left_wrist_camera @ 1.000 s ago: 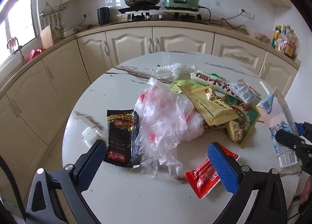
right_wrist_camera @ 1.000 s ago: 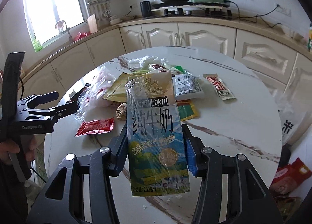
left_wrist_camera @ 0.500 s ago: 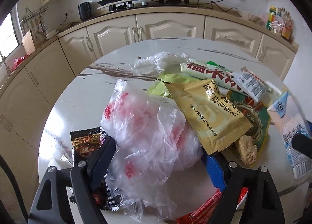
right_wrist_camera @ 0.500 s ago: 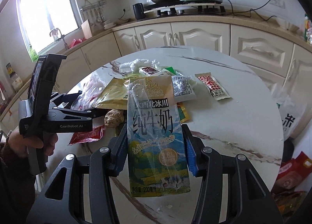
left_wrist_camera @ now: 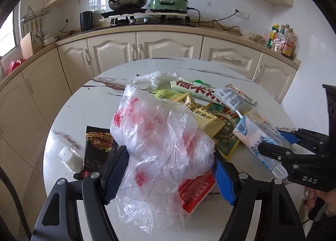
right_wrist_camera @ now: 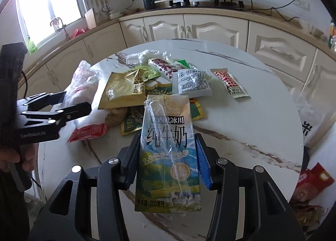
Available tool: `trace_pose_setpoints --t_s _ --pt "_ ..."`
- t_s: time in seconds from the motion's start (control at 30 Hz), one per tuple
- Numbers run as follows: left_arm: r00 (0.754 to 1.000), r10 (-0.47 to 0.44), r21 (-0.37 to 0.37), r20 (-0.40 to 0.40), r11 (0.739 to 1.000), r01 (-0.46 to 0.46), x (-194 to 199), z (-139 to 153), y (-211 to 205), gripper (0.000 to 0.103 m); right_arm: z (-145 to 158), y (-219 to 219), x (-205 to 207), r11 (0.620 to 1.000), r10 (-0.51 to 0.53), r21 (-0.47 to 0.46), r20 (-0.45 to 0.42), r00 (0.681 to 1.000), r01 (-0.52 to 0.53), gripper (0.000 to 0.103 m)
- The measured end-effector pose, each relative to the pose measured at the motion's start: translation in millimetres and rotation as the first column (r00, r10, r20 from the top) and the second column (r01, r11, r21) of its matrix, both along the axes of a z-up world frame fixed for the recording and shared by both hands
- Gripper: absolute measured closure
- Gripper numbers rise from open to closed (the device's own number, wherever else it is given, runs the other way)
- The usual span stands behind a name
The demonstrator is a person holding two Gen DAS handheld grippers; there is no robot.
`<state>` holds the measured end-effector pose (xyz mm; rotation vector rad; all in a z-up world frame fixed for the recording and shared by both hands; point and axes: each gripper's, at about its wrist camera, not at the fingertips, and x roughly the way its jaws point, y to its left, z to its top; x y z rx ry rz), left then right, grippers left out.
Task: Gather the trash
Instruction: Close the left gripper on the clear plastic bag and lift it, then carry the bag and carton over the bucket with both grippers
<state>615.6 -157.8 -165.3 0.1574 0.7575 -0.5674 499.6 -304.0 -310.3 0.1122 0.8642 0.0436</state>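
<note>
Left gripper: we saw our left gripper point(left_wrist_camera: 170, 174) closing around the clear plastic bag point(left_wrist_camera: 161, 136) with red print; the bag sat between the two fingers, bulging above them, and both pads looked to be against its sides.
Right gripper: our right gripper point(right_wrist_camera: 168, 161) was clamped on a milk carton point(right_wrist_camera: 168, 152), one pad on each narrow side, the carton held upright above the bench point(right_wrist_camera: 241, 119).
Plastic bag: it rose from the near left part of the round white bench, just beside a black wrapper point(left_wrist_camera: 96, 148) on its left and partly over a red wrapper point(left_wrist_camera: 195, 188) at its lower right.
Milk carton: from the left camera we saw it tilted at the right edge of the pile point(left_wrist_camera: 262, 138), a straw in clear film stuck to its face.
Other trash: a yellow packet point(right_wrist_camera: 124, 89), a white sachet point(right_wrist_camera: 192, 82), a red-and-white sauce packet point(right_wrist_camera: 230, 83) and a green wrapper point(right_wrist_camera: 134, 123) lay clustered mid-bench; a small clear container with a white cap point(left_wrist_camera: 69, 157) lay at the left edge.
Person: we saw a hand point(right_wrist_camera: 14, 157) on the left gripper's handle.
</note>
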Motion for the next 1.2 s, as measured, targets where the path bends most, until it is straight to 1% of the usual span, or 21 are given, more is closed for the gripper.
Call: trace_pose_setpoints --t_s 0.1,0.17,0.27,0.37,0.43,0.53,0.63,0.7,0.8,0.9,0.97,1.0,1.07,1.13,1.2 --pt "1.0 -0.02 -0.037 0.009 0.999 0.02 -18.6 11.8 12.5 0.031 -0.5 0.7 -2.6 1.0 -0.018 -0.005 0.01 1.0 0.018 0.057" --pt "0.999 -0.026 -0.046 0.034 0.999 0.028 -33.7 22.0 18.3 0.031 3.3 0.6 -7.7 0.999 -0.031 -0.012 0.016 0.999 0.031 0.057" --pt "0.997 -0.024 -0.06 0.069 0.998 0.028 -52.9 35.4 35.9 0.031 21.2 8.0 -18.8 0.999 -0.045 -0.027 0.055 0.997 0.046 0.057" --pt "0.995 -0.007 -0.079 0.099 0.997 0.015 -72.8 48.0 62.8 0.031 44.1 22.9 -25.1 0.998 -0.031 -0.049 0.094 0.995 0.036 0.057" --pt "0.993 0.018 -0.08 0.118 0.997 -0.008 -85.8 53.7 84.9 0.031 60.6 40.0 -27.7 0.998 0.0 -0.059 0.119 0.993 0.007 0.057" --pt "0.989 0.081 -0.087 0.126 0.994 -0.07 -104.0 54.2 124.3 0.031 80.2 75.2 -26.1 0.996 0.064 -0.063 0.152 0.986 -0.055 0.057" --pt "0.982 0.148 -0.088 0.121 0.986 -0.138 -120.7 48.8 162.2 0.031 89.8 124.9 -19.3 0.987 0.156 -0.056 0.168 0.973 -0.149 0.057" --pt "0.975 0.196 -0.083 0.108 0.979 -0.188 -131.2 40.4 192.8 0.031 91.0 162.0 -12.4 0.975 0.221 -0.053 0.171 0.96 -0.215 0.057" --pt "0.959 0.271 -0.077 0.082 0.961 -0.265 -151.9 27.3 237.6 0.031 83.1 230.2 0.9 0.942 0.335 -0.036 0.16 0.928 -0.334 0.057" --pt "0.936 0.349 -0.07 0.042 0.936 -0.346 -159.3 9.5 278.8 0.031 64.4 293.1 14.5 0.902 0.429 -0.025 0.135 0.893 -0.43 0.057" --pt "0.916 0.4 -0.059 0.011 0.915 -0.399 -160.9 -6.1 306.4 0.031 45.5 335.8 25.4 0.876 0.482 -0.024 0.102 0.87 -0.482 0.057" --pt "0.904 0.427 -0.05 -0.015 0.903 -0.427 -160.5 -18.7 321.1 0.031 35.4 351.5 29.4 0.87 0.492 -0.025 0.102 0.865 -0.492 0.057" --pt "0.88 0.471 -0.037 -0.064 0.88 -0.474 -152.7 -38.1 343.7 0.031 11.3 386.6 42.3 0.852 0.523 -0.031 0.058 0.85 -0.522 0.057" --pt "0.857 0.501 -0.025 -0.123 0.861 -0.507 -147.0 -65.7 363.2 0.031 -16.3 412.1 54.6 0.84 0.542 -0.029 0.014 0.84 -0.541 0.057" --pt "0.836 0.519 -0.012 -0.182 0.848 -0.529 -138.4 -94.7 380.9 0.031 -45.4 431.2 68.7 0.832 0.553 -0.031 -0.038 0.832 -0.554 0.057"
